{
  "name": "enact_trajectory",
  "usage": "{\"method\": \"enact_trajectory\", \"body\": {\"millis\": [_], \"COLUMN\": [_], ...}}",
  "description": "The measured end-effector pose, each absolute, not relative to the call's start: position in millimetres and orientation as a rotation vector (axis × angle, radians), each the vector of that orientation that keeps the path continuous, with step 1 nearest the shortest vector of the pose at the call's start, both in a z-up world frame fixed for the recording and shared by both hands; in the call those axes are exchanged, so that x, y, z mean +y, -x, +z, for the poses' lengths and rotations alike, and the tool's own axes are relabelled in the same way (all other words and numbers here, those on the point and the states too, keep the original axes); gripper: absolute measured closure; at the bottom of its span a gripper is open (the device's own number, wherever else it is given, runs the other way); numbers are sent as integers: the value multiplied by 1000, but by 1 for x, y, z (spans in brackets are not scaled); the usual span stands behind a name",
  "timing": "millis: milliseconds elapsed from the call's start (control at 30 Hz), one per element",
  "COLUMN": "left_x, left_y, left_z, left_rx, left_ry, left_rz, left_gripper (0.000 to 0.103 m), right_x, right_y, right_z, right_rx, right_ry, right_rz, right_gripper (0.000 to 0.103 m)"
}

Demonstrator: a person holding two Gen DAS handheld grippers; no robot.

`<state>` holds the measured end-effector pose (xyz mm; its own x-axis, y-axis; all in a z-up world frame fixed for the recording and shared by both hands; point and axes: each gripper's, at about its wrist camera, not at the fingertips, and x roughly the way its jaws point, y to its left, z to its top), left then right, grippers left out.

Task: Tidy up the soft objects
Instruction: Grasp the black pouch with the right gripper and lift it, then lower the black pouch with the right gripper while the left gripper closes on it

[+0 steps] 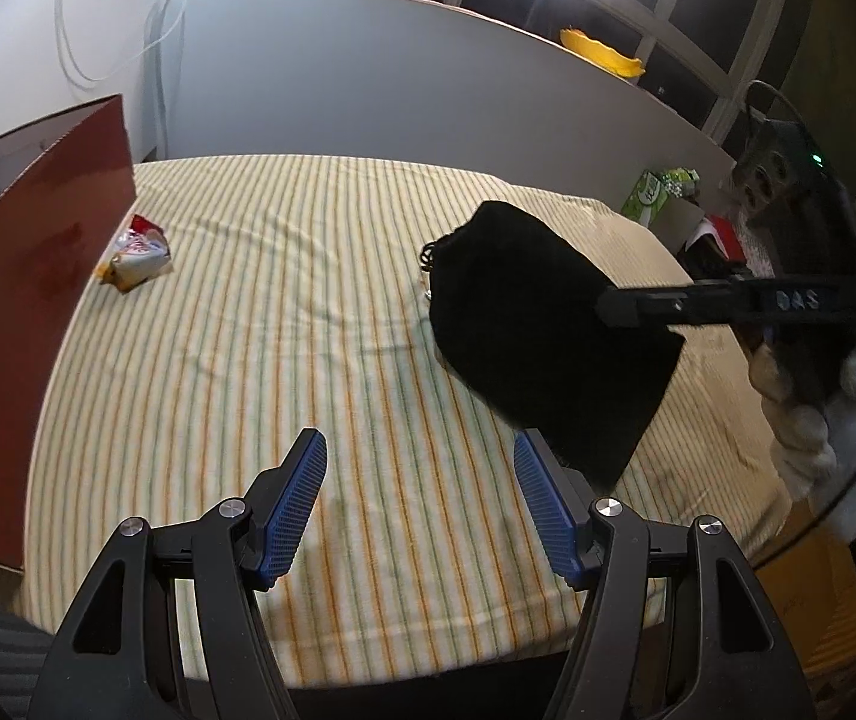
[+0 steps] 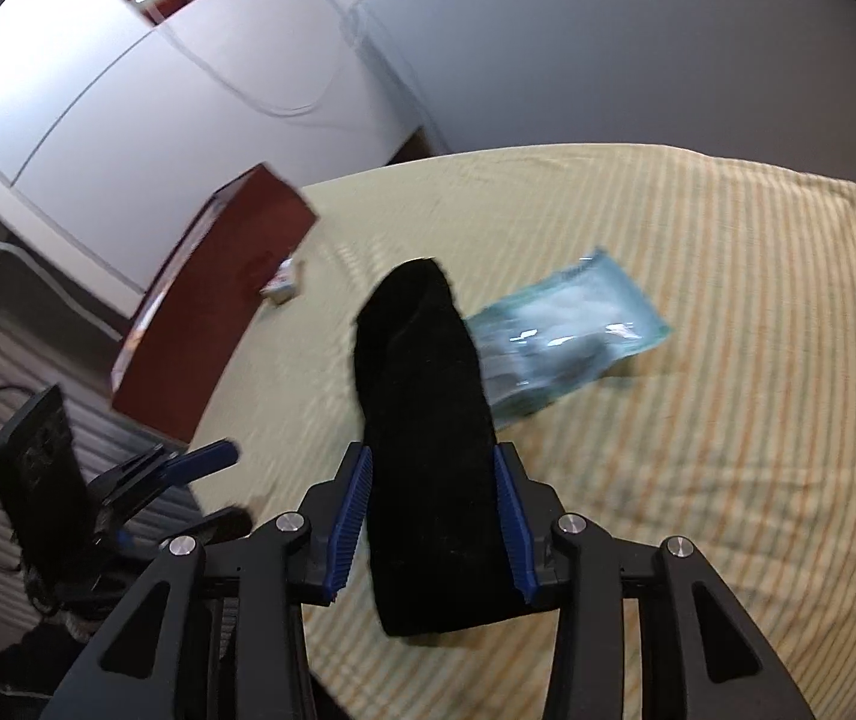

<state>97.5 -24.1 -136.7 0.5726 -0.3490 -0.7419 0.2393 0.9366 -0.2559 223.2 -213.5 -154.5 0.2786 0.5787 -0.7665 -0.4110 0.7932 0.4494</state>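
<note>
Black velvet pouch (image 2: 428, 450) sits pinched between the blue pads (image 2: 353, 516) of my right hand-held gripper (image 2: 432, 525), raised off the striped cloth (image 2: 697, 420) that covers the desk, its far end pointing away from me. From my left wrist view the same pouch (image 1: 541, 330) hangs slanted from the right hand-held gripper (image 1: 631, 306), with a drawstring cord (image 1: 428, 255) showing at its gathered mouth; what is inside it I cannot tell. My left hand-held gripper (image 1: 419, 504) is spread wide with nothing between its fingers, hovering over the cloth (image 1: 248, 330) near the front edge. A dark red box (image 1: 38, 300) stands at the left edge of the desk; its inside is mostly hidden from me. Just beside it lies a small crumpled snack packet (image 1: 137, 255), red, white and yellow. Only the right wrist view shows a clear teal plastic packet (image 2: 565, 330) lying on the cloth just beyond the pouch, partly hidden by it. Only the left wrist view shows my gloved right hand (image 1: 811, 414), and a green carton (image 1: 652, 195) past the far right corner.
</note>
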Motion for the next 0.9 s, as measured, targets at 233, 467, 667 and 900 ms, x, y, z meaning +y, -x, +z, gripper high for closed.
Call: {"method": "enact_trajectory", "body": {"millis": [233, 467, 667, 900], "left_x": [-19, -15, 0, 14], "left_y": [-96, -92, -84, -82], "left_z": [-140, -134, -130, -134], "left_rx": [909, 896, 895, 918], "left_ry": [162, 218, 284, 338], "left_rz": [-364, -417, -438, -429], "left_gripper": [38, 38, 38, 38], "right_x": [-190, -174, -164, -158], "right_y": [-208, -202, -202, -205], "right_z": [-148, -141, -144, -152], "right_rx": [1097, 1090, 1108, 1136], "right_ry": [-178, -238, -322, -360], "right_rz": [723, 805, 886, 911], "right_gripper": [65, 61, 50, 44]}}
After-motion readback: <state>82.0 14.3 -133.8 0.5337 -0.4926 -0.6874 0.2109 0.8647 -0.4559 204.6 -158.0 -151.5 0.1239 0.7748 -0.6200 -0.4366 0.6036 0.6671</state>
